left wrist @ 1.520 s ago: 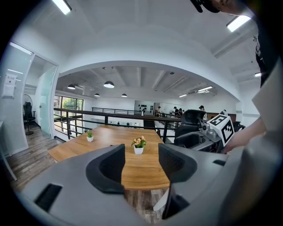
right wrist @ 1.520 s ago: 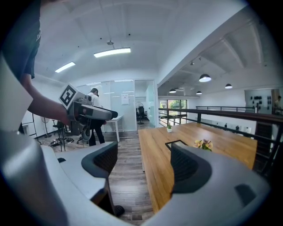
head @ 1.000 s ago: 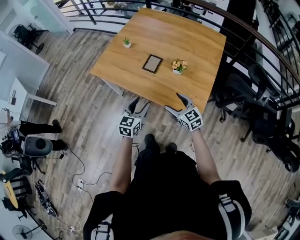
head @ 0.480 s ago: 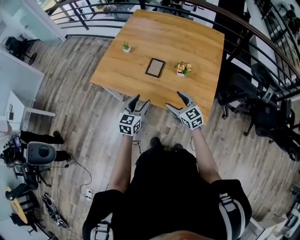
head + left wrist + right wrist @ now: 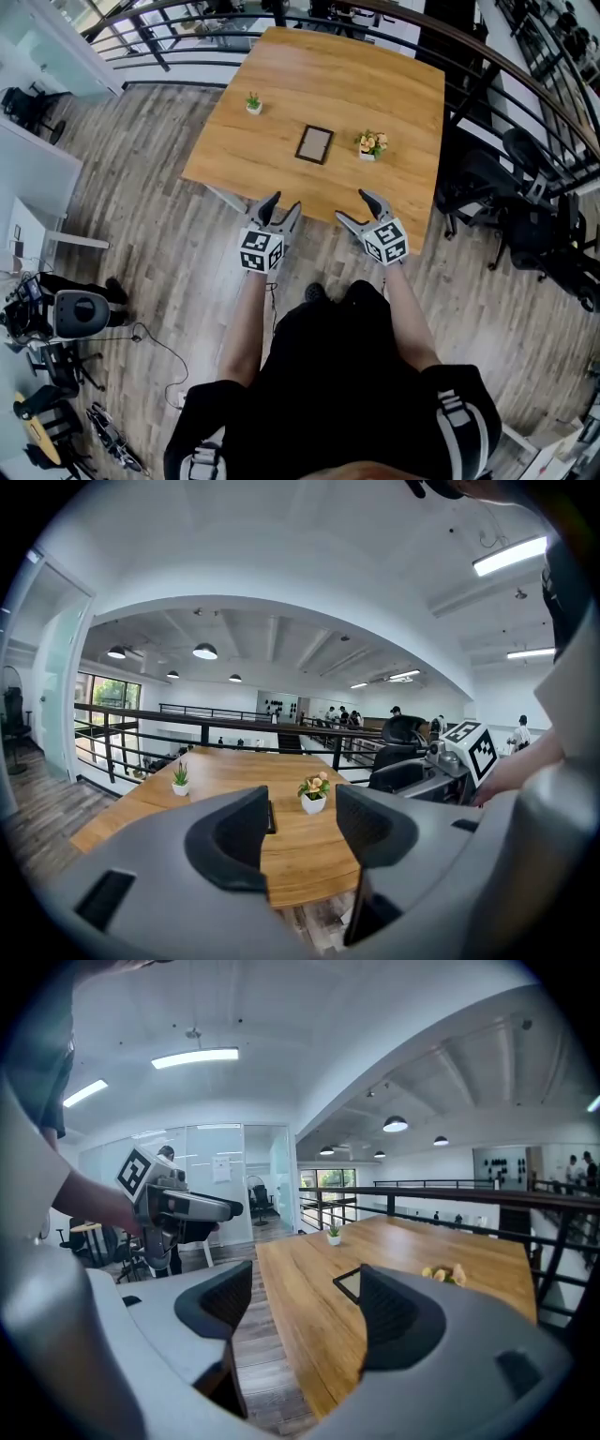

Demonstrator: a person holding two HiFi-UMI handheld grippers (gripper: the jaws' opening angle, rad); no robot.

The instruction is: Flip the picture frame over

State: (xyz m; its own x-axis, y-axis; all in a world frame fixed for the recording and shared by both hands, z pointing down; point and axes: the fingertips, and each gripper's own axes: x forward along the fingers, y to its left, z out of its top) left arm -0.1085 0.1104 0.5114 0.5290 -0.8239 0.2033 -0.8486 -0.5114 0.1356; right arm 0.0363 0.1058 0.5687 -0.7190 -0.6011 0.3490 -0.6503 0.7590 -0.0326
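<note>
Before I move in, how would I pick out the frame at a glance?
Look to the wooden table ahead. Near its middle lies the frame, between a green plant and a flower pot. It is the only flat, dark-edged rectangle; its neighbours are small upright white pots.

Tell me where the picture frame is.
In the head view the picture frame lies flat near the middle of the table, between the green plant at left and the flower pot at right.

Wooden table (image 5: 361,84), picture frame (image 5: 314,144), plant (image 5: 254,103), flowers (image 5: 372,145)
</note>
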